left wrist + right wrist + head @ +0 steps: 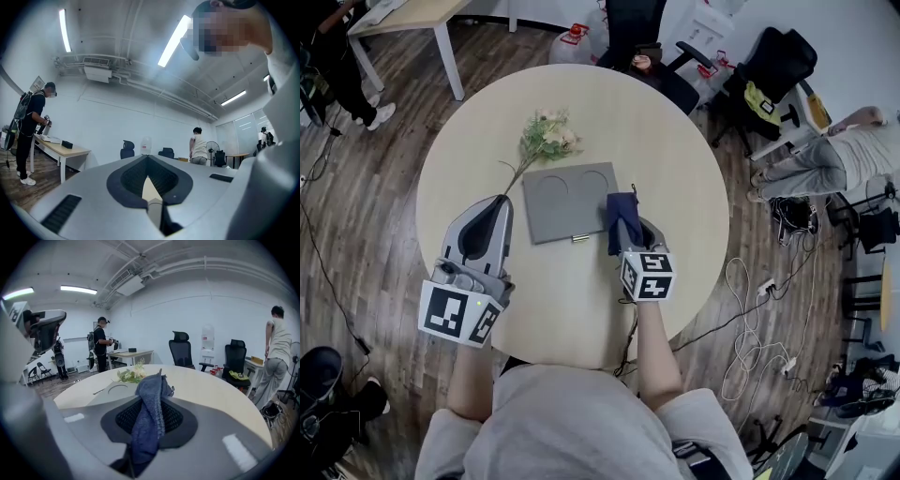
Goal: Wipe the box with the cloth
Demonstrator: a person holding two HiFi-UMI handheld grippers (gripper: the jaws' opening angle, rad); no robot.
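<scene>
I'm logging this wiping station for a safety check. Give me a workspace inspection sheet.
Surface: round table, light wood.
Job's things: grey box lying flat mid-table; blue cloth over its right edge.
Clutter: flower sprig by the box's far left corner.
Grippers: left hand-held gripper shut, empty; right hand-held gripper shut on the cloth.
Cables: white cables loose on the floor, right of the table.
Surroundings: office chairs, a person beyond the table.

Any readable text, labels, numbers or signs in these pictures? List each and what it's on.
None legible.
Left marker cube, right marker cube: black-and-white square patterns, no words.
Water jug label: red, too small to read.
Box: no print visible.
</scene>
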